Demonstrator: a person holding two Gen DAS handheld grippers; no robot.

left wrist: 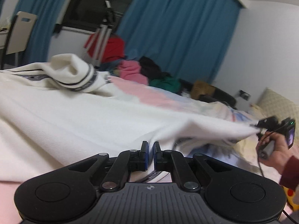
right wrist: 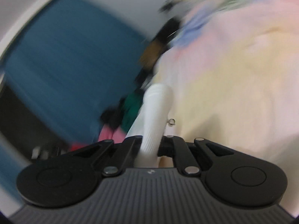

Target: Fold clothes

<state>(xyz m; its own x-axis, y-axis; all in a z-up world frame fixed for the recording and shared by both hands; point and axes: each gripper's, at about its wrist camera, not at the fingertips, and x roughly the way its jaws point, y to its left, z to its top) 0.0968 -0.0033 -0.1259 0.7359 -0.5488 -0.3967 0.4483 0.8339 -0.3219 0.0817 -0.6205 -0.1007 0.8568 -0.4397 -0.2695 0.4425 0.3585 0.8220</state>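
A white knit sweater (left wrist: 78,115) with dark striped trim lies spread over the bed. My left gripper (left wrist: 151,147) is shut on its near edge, the cloth pinched between the blue pads. My right gripper (left wrist: 258,128) shows at the far right of the left wrist view, held by a hand, pulling another edge of the sweater taut. In the blurred right wrist view, the right gripper (right wrist: 150,145) is shut on a white ribbed fold of the sweater (right wrist: 157,108) that stands up between the fingers and hides them.
The bed has a pastel pink, yellow and blue cover (right wrist: 233,74). A pile of clothes, red, pink (left wrist: 130,71), black and green, lies at its far side. A tripod (left wrist: 104,31), blue curtains (left wrist: 177,28), a chair (left wrist: 18,33) and a pillow (left wrist: 280,102) stand around.
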